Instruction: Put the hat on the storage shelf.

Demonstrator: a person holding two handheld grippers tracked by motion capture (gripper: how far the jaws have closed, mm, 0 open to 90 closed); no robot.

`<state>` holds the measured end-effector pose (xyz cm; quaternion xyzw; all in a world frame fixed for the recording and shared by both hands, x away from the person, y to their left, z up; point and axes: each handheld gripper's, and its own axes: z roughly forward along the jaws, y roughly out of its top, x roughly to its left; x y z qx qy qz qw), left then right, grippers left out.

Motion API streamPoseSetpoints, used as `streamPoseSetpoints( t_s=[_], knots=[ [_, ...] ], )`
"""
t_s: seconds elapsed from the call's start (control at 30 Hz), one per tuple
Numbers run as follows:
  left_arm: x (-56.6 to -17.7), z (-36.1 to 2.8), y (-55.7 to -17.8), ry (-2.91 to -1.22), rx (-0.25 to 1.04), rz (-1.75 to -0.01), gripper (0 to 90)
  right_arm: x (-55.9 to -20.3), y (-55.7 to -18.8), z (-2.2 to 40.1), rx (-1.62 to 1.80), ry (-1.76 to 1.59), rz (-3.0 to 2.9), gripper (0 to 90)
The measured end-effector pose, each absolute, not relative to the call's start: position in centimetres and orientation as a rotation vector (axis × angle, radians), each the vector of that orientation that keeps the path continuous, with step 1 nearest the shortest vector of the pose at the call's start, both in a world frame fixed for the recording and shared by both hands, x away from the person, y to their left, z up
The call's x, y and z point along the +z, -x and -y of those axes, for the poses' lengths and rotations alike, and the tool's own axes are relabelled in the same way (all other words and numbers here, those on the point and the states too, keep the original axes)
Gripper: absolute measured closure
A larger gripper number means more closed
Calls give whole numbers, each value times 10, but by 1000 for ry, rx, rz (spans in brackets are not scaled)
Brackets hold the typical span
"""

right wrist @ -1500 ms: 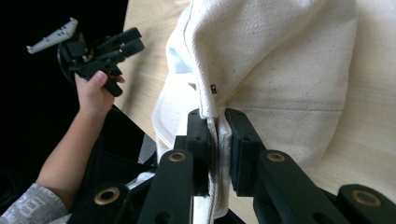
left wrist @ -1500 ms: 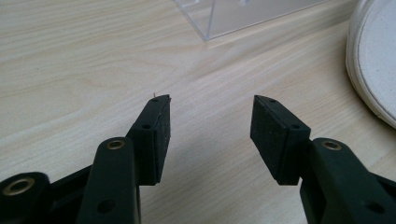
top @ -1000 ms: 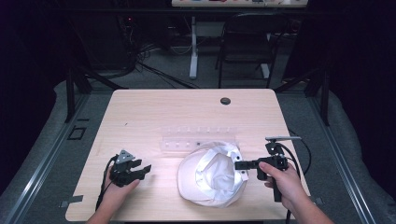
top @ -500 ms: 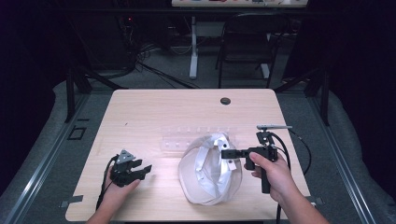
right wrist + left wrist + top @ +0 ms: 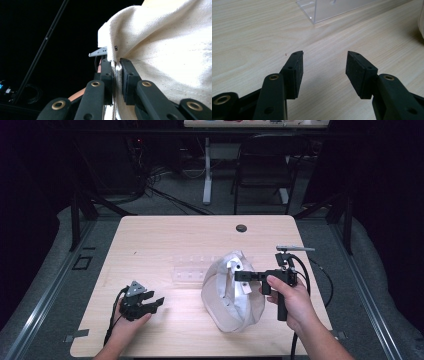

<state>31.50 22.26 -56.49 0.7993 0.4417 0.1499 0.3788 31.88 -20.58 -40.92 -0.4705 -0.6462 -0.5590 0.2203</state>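
We see the right gripper [image 5: 243, 276] clamped on the white cloth bag [image 5: 230, 295], lifting its edge at the table's [image 5: 165, 235] four o'clock. The left gripper [image 5: 156, 303] rests at seven o'clock, jaws apart and empty. We cannot tell the bag's contents.

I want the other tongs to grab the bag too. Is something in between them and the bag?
Nothing visible is. The left tongs sit open, with bare table between them and the cloth bag that the right tongs are pinching. The clear tray lies farther back, off to the side of that path.
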Motion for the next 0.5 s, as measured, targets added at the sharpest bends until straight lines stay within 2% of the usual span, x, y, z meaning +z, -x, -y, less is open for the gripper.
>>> streamPoseSetpoints(
  t_s=[0.5],
  knots=[
    [-542,-181,-292,-2032,437,-881,482,-379,-330,211,-1696,1286,1691,820]
  ],
)
